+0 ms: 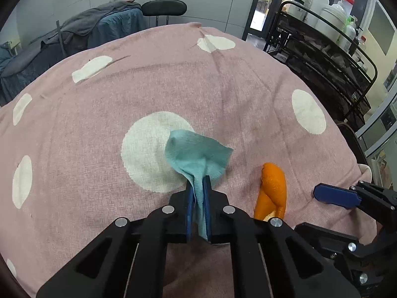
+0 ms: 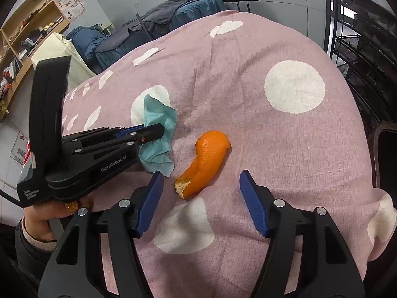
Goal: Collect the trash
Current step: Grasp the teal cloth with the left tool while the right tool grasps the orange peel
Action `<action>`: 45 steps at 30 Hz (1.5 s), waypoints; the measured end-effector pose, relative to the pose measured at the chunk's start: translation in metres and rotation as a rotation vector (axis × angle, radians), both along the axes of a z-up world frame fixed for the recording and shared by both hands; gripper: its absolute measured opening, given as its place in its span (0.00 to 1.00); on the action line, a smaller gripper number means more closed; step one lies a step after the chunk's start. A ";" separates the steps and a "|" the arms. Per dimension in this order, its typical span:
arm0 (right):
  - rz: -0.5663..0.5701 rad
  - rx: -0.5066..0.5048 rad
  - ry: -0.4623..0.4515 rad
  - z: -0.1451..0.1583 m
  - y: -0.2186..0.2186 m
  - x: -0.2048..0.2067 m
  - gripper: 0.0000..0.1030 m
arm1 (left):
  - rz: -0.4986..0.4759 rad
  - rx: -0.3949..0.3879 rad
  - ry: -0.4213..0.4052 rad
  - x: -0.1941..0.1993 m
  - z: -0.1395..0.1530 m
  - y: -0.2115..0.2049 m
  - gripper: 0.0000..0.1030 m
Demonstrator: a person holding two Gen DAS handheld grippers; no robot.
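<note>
crumpled teal tissue [image 1: 196,154], curled orange peel [image 2: 206,159]

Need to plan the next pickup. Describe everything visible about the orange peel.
The orange peel is one curled, elongated strip, glossy and dimpled on its orange outside, with pale pith showing at the torn near end. It lies flat on the pink polka-dot cloth, beside the teal tissue but apart from it. Nothing grips it: the right gripper is open with the peel's near end between its fingers, not visibly touching.

"GenRobot.AI" on left hand-held gripper [image 2: 148,134]
</note>
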State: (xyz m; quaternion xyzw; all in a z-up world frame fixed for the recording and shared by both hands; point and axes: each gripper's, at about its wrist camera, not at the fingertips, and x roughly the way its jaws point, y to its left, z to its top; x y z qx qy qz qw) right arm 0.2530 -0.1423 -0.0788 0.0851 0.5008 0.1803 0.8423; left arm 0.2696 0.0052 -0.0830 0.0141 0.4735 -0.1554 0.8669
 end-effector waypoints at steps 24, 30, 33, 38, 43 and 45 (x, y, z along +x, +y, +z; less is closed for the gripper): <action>0.092 0.000 0.116 -0.020 0.035 0.030 0.19 | 0.163 -0.112 -0.204 -0.091 0.062 0.046 0.06; 0.081 0.005 -0.039 0.017 0.021 -0.011 0.19 | 0.147 -0.128 -0.223 -0.106 0.070 0.036 0.06; 0.074 0.027 -0.099 0.032 0.008 -0.032 0.19 | 0.138 -0.154 -0.248 -0.116 0.075 0.030 0.06; 0.046 0.051 -0.180 0.050 -0.019 -0.064 0.19 | 0.093 -0.194 -0.270 -0.128 0.077 0.011 0.06; -0.011 0.066 -0.225 0.059 -0.048 -0.087 0.19 | 0.026 -0.204 -0.277 -0.135 0.076 -0.017 0.06; -0.036 0.067 -0.240 0.062 -0.061 -0.097 0.19 | -0.001 -0.214 -0.280 -0.137 0.077 -0.028 0.06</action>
